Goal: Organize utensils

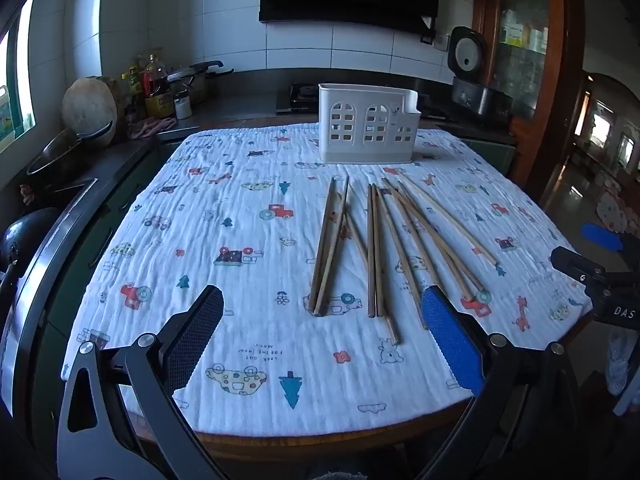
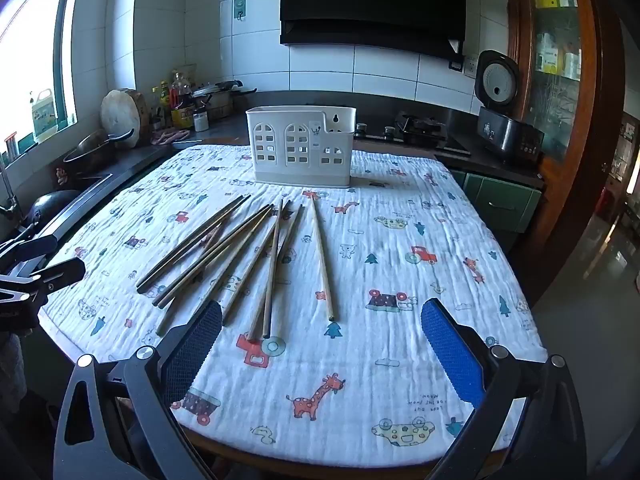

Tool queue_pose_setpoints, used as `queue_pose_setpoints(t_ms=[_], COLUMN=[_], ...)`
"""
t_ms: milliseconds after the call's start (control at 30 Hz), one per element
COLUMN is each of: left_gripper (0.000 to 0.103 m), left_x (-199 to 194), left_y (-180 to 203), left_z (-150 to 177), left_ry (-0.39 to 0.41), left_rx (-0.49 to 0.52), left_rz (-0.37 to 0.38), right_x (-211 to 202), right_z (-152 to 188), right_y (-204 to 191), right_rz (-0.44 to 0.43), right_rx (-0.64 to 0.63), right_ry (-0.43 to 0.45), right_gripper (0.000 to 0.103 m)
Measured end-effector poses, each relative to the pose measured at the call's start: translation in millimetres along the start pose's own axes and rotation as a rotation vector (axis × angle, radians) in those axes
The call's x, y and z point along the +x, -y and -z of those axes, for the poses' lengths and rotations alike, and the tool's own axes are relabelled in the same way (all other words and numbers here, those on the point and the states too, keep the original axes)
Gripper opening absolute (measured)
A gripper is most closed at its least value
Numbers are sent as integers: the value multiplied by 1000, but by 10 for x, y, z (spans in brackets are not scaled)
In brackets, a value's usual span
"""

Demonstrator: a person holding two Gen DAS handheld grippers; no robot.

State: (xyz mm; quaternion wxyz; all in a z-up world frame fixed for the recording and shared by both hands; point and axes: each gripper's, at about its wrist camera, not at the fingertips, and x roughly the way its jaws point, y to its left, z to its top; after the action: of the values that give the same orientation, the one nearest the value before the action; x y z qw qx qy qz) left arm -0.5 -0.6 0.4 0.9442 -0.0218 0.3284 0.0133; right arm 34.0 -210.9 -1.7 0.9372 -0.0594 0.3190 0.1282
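Several wooden chopsticks [image 1: 376,248] lie loose on the patterned white cloth [image 1: 224,208], fanned out in the middle of the table; they also show in the right wrist view [image 2: 272,264]. A white plastic utensil holder [image 1: 368,124] with arched cut-outs stands upright at the far edge, also in the right wrist view [image 2: 300,146]. My left gripper [image 1: 324,332] is open and empty, hovering above the near ends of the chopsticks. My right gripper [image 2: 322,344] is open and empty, near the table's front, its left finger by the chopstick ends.
A kitchen counter runs behind and to the left with a pan [image 2: 96,148], bottles [image 2: 180,100], a round board [image 2: 120,114] and a rice cooker [image 2: 504,120]. A wooden cabinet [image 2: 560,60] stands at the right. The right gripper shows at the right edge of the left wrist view [image 1: 600,280].
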Motion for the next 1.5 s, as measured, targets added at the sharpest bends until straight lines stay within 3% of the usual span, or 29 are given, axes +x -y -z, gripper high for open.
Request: queue_pose_setpoints(t_ms=[1500], left_gripper=[98], left_x=[18], left_y=[-6], left_z=[-5], left_ry=[-26], left_rx=[-7], left_rz=[-3], right_x=[-54], right_z=[-29], right_y=[-17], right_rz=[1], right_rx=[-8], right_ry=[8], right_gripper=[97])
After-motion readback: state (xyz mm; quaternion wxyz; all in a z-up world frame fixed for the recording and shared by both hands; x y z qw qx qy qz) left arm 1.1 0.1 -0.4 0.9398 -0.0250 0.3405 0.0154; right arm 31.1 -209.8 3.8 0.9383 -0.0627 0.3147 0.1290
